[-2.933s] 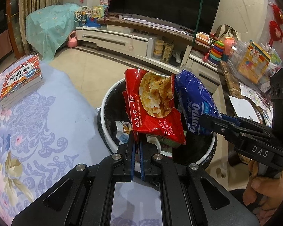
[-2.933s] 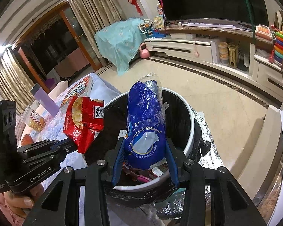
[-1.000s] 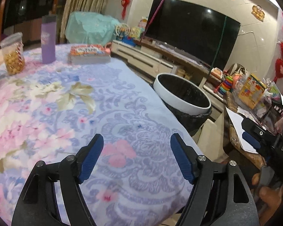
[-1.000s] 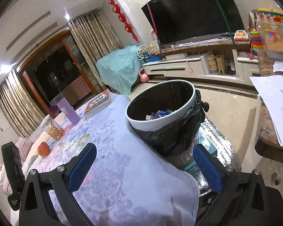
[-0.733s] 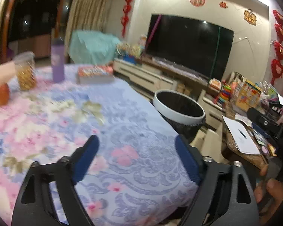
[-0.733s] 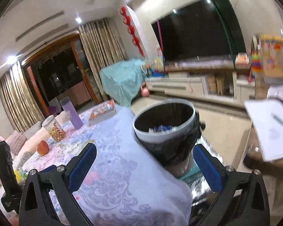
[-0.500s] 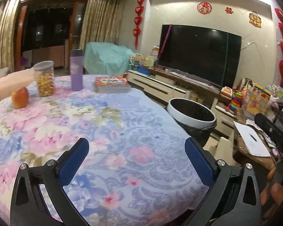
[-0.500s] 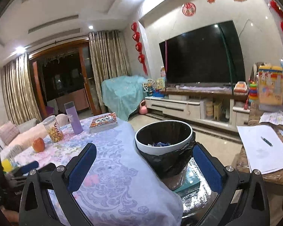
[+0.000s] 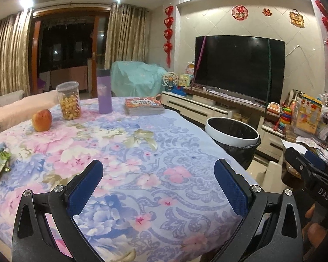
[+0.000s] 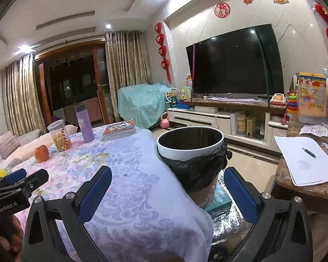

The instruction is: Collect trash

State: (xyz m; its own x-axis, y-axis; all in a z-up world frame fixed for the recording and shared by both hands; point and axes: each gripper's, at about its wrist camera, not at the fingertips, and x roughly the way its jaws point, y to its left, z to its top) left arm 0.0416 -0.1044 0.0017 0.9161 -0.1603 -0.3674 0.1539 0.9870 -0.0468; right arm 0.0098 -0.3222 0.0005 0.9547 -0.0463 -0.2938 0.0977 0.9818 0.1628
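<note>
Hovering empty, left gripper (image 9: pixel 158 184) and right gripper (image 10: pixel 167 193) spread their jaws wide; trash bin (image 10: pixel 190 140) off the desk's (image 9: pixel 124 152) right edge; collection looks nearly finished.

Both wrist views face TV (image 9: pixel 238 67) wall; share bin (image 10: pixel 190 146), table (image 9: pixel 142 152).

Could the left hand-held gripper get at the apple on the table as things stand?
Probably yes. The left hand-held gripper is open and empty, and only bare tablecloth shows between it and the apple.
</note>
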